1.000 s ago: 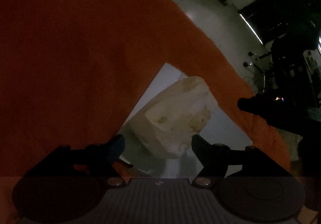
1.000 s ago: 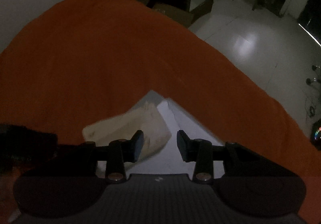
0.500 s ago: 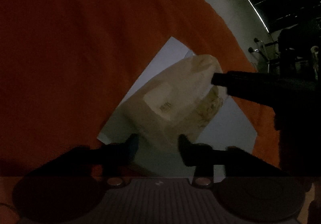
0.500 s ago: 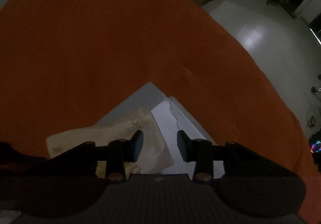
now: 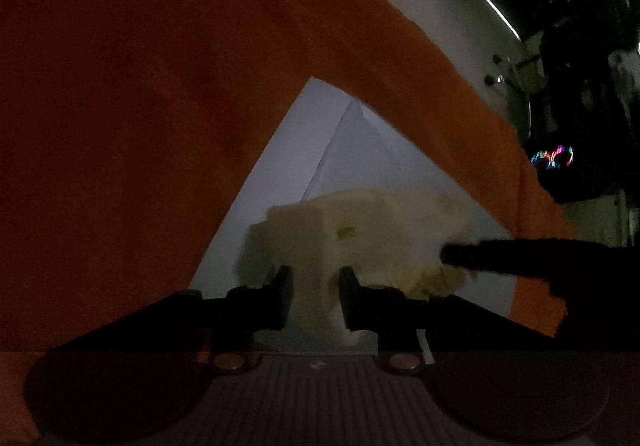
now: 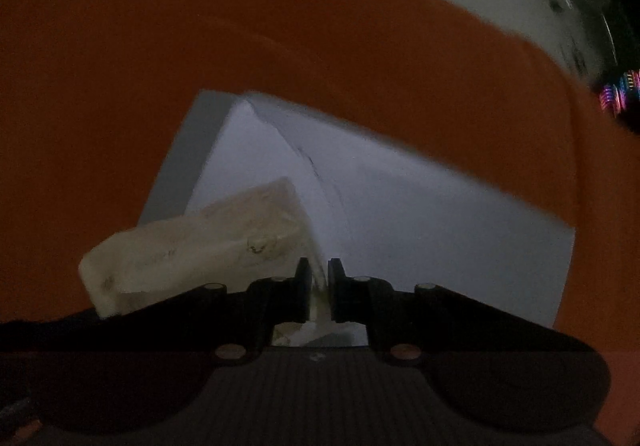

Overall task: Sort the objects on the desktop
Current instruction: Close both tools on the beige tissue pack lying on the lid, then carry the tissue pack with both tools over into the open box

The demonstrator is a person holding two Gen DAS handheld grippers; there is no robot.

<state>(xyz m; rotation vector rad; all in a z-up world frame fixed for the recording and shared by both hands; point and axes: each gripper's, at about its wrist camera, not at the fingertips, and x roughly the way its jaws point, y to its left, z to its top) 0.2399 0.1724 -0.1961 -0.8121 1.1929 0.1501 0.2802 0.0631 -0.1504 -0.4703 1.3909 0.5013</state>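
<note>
A pale, cream-coloured plastic bag lies on white paper sheets on an orange tablecloth. My left gripper is shut on the near end of the bag. In the right wrist view the bag lies left of my right gripper, which is shut on the raised edge of a white sheet at the bag's corner. The right gripper's dark finger reaches in from the right in the left wrist view.
The orange cloth covers the table all around the paper. Beyond the table's far edge is a grey floor and dark furniture with coloured lights at the right. The scene is dim.
Both grippers moved in low toward the bag and paper. My left gripper closed on the bag's end. My right gripper closed from open onto the sheet's edge.
</note>
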